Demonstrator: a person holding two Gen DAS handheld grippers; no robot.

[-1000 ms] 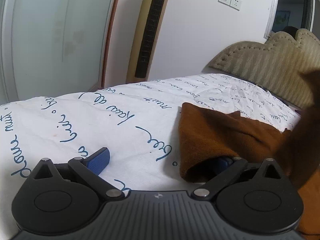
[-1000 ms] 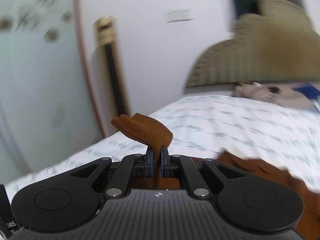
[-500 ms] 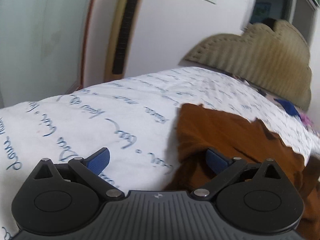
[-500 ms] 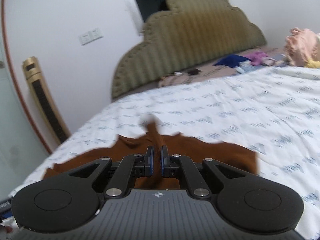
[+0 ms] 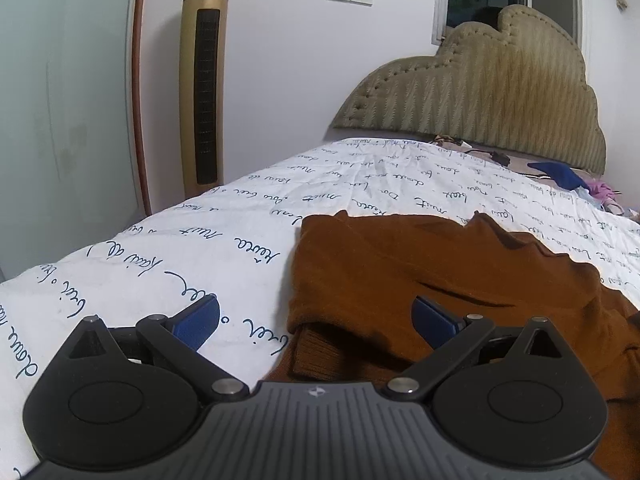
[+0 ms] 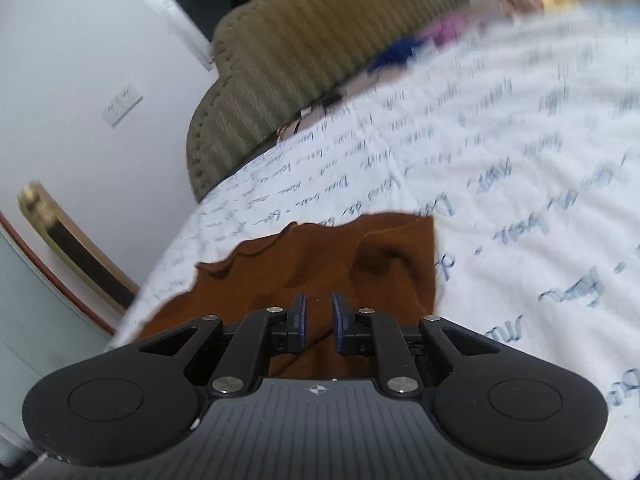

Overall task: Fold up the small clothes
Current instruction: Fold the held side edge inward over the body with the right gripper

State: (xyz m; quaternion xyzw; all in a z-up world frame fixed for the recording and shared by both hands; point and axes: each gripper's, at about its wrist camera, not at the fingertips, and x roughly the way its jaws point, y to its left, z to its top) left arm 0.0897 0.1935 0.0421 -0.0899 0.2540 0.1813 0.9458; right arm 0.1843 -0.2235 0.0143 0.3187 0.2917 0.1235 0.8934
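Observation:
A brown knitted garment (image 5: 420, 272) lies folded over on the white bed cover with blue script (image 5: 200, 248). My left gripper (image 5: 316, 320) is wide open just above the garment's near left edge, its left pad over bare cover and its right pad over the cloth, gripping nothing. In the right wrist view the same brown garment (image 6: 320, 256) lies flat ahead. My right gripper (image 6: 318, 316) hovers over its near part; its jaws are opening, a narrow gap shows between the blue pads, and no cloth is pinched there.
A padded olive headboard (image 5: 480, 104) closes off the far end of the bed. Loose clothes in blue, purple and pink (image 5: 576, 184) lie by it. A gold tower fan (image 5: 202, 80) stands beside the bed's left side, next to a frosted glass door (image 5: 60, 120).
The right gripper carried a pinched flap of brown cloth across and down onto the garment, then parted its pads and released it. The left gripper stayed open and rose back slightly.

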